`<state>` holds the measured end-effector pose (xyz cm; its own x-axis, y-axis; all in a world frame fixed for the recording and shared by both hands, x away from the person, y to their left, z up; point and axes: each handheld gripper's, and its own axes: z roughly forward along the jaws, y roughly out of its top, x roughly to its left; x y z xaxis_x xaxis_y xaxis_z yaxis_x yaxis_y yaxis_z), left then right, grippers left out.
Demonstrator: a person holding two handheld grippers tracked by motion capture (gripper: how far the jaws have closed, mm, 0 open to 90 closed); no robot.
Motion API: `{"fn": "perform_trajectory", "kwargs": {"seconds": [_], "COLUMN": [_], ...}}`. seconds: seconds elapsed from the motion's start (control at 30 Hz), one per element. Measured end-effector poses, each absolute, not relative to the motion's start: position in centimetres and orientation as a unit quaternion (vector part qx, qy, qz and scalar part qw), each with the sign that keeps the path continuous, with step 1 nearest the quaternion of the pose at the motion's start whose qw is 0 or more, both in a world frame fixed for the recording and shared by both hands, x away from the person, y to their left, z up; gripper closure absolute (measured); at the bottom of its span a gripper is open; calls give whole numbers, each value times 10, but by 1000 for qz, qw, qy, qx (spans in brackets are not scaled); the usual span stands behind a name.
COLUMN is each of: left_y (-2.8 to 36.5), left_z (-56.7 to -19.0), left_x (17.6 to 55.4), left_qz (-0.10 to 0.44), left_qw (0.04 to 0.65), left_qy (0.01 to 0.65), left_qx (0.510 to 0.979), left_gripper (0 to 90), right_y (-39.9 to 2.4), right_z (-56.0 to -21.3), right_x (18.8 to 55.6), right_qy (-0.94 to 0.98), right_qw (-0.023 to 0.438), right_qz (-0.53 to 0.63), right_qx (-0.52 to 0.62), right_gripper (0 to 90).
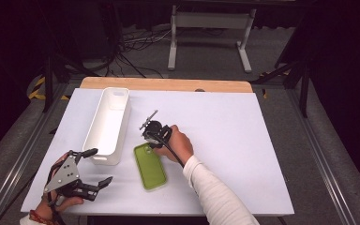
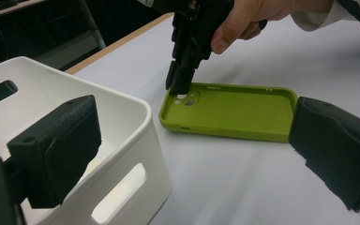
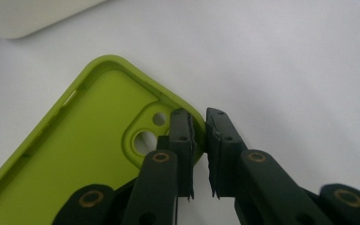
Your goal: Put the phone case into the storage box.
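While lying open-side up, green phone case (image 1: 150,166), corner pinched

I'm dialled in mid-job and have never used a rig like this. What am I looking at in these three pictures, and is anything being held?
There is no robot arm here: a person holds a hand-held two-jaw gripper in each hand.

The high view looks down on a white table. On it lie a white bin and, beside it, a green phone case, inside facing up.

The other two pictures come from cameras riding on the grippers, looking along their black jaws.

The left gripper rests near the bin's near end, jaws wide apart, holding nothing.

The right gripper points down at the case's camera-hole corner. Its jaws are closed on the case's rim there, one pad inside, one outside. The case lies flat on the table, not yet lifted.
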<state>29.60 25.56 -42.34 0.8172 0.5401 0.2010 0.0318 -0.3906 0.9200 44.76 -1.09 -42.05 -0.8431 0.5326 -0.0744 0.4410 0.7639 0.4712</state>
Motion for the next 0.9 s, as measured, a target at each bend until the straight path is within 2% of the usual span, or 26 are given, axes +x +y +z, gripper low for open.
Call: {"fn": "perform_trajectory", "kwargs": {"seconds": [0.47, 0.6, 0.9], "left_y": [256, 256, 255], "left_z": [-422, -422, -418], "left_x": [296, 297, 299], "left_qz": [246, 241, 240], "left_qw": [523, 529, 538], "left_qy": [183, 189, 207], "left_qx": [795, 792, 781], "left_gripper": [37, 37, 46], "right_y": [-33, -43, -60], "right_z": [-395, -386, -372], "right_x": [410, 395, 373], "right_qy": [888, 867, 838], "right_qw": [198, 240, 286], "right_qz": [350, 380, 420], "right_qx": [222, 214, 201], "right_gripper": [819, 819, 819]}}
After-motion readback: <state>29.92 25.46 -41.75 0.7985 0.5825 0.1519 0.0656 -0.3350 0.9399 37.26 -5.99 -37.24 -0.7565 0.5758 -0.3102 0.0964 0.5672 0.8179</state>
